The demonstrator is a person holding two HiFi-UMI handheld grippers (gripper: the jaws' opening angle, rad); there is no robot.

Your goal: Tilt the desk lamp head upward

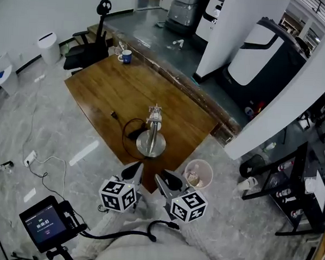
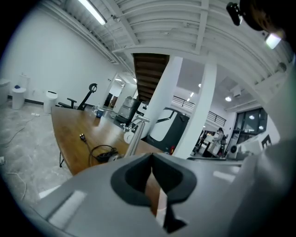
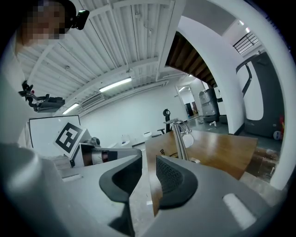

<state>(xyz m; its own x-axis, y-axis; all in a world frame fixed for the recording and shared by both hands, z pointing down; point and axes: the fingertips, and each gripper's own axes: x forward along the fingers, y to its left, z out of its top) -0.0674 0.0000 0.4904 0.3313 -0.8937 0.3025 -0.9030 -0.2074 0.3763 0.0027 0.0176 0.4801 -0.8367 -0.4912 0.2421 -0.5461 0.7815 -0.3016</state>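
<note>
A silver desk lamp (image 1: 152, 130) stands on a round base near the front corner of the wooden table (image 1: 110, 86), its small head (image 1: 154, 113) on top of the post. A black cord (image 1: 128, 131) loops beside the base. My left gripper (image 1: 134, 173) hangs just off the table's front corner, jaws shut with nothing in them (image 2: 151, 162). My right gripper (image 1: 166, 181) is beside it, open and empty (image 3: 149, 173). Both are short of the lamp and apart from it. The lamp (image 2: 133, 135) is ahead in the left gripper view, and the lamp (image 3: 179, 139) also shows in the right gripper view.
A blue mug (image 1: 126, 56) sits at the table's far corner, with a black chair (image 1: 88, 48) and white bin (image 1: 49, 46) beyond. A pale bucket (image 1: 198, 174) stands on the floor right of the grippers. A screen on a stand (image 1: 46, 223) is at lower left.
</note>
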